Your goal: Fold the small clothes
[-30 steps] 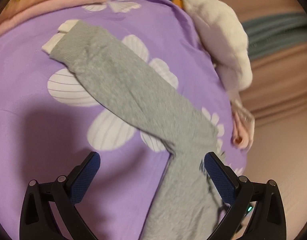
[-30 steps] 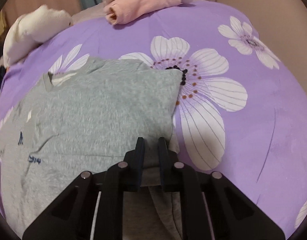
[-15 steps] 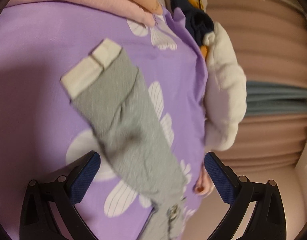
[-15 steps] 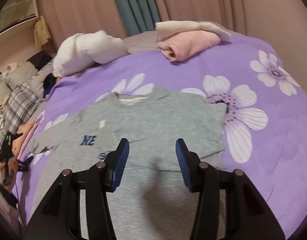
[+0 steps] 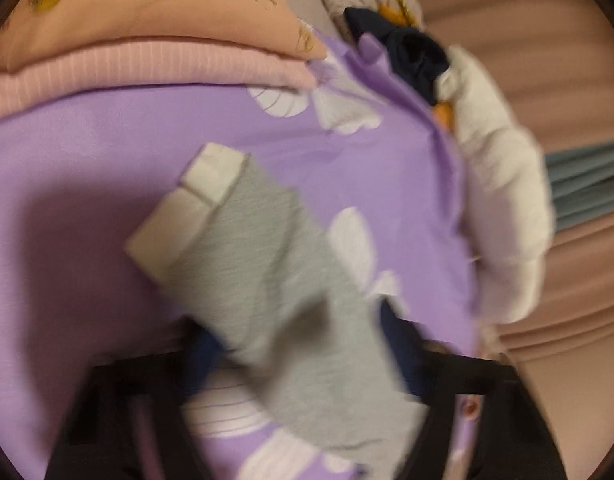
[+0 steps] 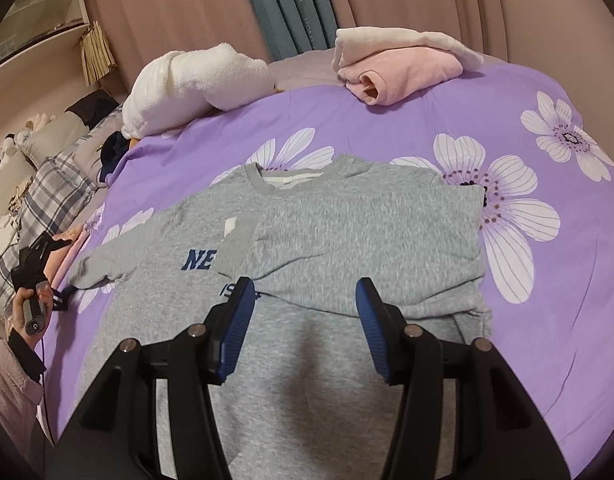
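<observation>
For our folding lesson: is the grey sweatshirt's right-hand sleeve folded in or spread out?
Folded in. In the right wrist view the sleeve lies across the grey sweatshirt, partly covering its blue lettering.

Warm, dim indoor light falls from above and behind, so the right claw point(image 6: 303, 322) casts a soft shadow on the grey sweatshirt point(image 6: 347, 216) just ahead of it, and a broad dark shadow spreads over the purple bedspread point(image 5: 87, 152) in the left wrist view. That left view is heavily motion-blurred: the grey sleeve point(image 5: 275, 280) and the left claw point(image 5: 299, 356) smear, while the right wrist view is sharp. Both show strong fisheye bending and black vignetted corners, with no glare.
</observation>
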Demonstrator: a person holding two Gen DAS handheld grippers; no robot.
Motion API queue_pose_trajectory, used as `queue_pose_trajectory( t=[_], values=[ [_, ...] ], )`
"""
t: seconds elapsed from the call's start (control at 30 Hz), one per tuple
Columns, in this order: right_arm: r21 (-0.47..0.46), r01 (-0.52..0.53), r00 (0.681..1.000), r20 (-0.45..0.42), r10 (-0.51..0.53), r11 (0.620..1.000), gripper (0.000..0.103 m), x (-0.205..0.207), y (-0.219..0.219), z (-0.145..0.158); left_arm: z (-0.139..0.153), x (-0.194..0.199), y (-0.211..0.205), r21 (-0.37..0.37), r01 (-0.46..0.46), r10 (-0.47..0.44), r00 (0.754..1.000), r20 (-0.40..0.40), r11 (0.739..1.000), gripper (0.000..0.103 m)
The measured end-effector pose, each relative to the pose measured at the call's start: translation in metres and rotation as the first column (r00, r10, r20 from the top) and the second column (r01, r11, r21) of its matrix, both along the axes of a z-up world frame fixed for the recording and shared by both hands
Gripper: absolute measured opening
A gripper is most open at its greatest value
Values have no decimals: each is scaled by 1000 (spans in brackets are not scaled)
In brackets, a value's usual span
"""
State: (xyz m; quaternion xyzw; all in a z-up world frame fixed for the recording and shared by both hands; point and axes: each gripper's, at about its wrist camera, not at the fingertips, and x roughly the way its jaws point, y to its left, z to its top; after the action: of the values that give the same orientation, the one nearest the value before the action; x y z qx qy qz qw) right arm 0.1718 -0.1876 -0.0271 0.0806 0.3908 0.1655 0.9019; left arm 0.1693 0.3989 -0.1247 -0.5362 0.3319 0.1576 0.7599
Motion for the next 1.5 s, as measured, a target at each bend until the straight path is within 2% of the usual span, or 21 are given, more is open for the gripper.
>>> queue_pose_trajectory(
  t=[0.07,0.17,0.27,0.33,0.4,0.47,0.5,0.63,0.77,0.87,0.9,0.93,0.97,1.0,1.03,1.07,1.13,1.2,1.27,1.37,1.5],
  values=[
    [-14,-4,1000,5,4,1000,53,-3,1,-1,-1,4,-3,42,20,-17,997,-70,999,17],
    [-6,-4,1000,-1,4,1000,53,-7,0,-3,2,4,-6,68,24,-18,996,-93,997,14],
    [-3,4,1000,-12,-4,1000,53,-9,-4,-5,22,6,-20,152,66,-52,994,-91,986,13],
    [2,9,1000,-14,-9,1000,53,-11,-7,-5,43,11,-37,231,122,-108,991,-76,965,13],
    [12,13,1000,-12,-13,1000,53,-13,-12,-4,69,18,-62,329,200,-191,980,-59,923,13],
    [26,18,1000,-13,-18,1000,54,-16,-16,-4,97,24,-94,439,268,-275,960,-49,858,13],
    [33,20,1000,-14,-19,999,54,-17,-17,-4,113,27,-117,500,304,-325,945,-47,811,13],
    [59,22,1000,-11,-21,998,54,-23,-23,-4,143,37,-190,614,407,-478,877,-56,676,13],
    [96,30,999,-28,-28,995,56,-26,-30,-7,136,51,-269,652,530,-604,785,-135,543,13],
    [117,32,999,-46,-27,993,56,-27,-33,-11,107,66,-323,636,639,-664,703,-254,433,13],
    [120,29,998,-52,-23,992,57,-28,-34,-12,99,70,-334,624,664,-673,684,-283,412,13],
    [122,25,998,-54,-19,992,57,-29,-34,-13,88,74,-346,607,695,-685,656,-316,386,16],
    [122,22,998,-56,-15,992,57,-29,-35,-14,76,75,-360,581,736,-703,615,-358,348,27],
    [120,19,998,-59,-12,993,57,-29,-35,-14,69,74,-370,567,758,-705,592,-390,323,45],
    [118,19,998,-61,-12,993,57,-29,-37,-15,61,72,-380,560,775,-700,572,-427,291,52],
    [118,20,998,-64,-12,993,58,-29,-38,-16,58,67,-386,564,781,-701,560,-443,268,58],
    [124,18,997,-72,-9,992,59,-26,-40,-17,54,59,-392,564,792,-716,532,-453,232,58],
    [136,13,997,-83,-2,991,59,-22,-40,-18,58,50,-387,567,788,-728,534,-431,242,59],
    [148,-3,995,-95,17,989,59,-17,-35,-19,62,42,-374,562,778,-729,554,-402,281,60],
    [192,-51,990,-119,75,980,59,-4,-18,-20,68,31,-343,548,751,-727,600,-334,368,60],
    [290,-104,972,-171,159,951,59,19,14,-26,76,20,-296,552,677,-670,694,-262,486,64]
  ],
)
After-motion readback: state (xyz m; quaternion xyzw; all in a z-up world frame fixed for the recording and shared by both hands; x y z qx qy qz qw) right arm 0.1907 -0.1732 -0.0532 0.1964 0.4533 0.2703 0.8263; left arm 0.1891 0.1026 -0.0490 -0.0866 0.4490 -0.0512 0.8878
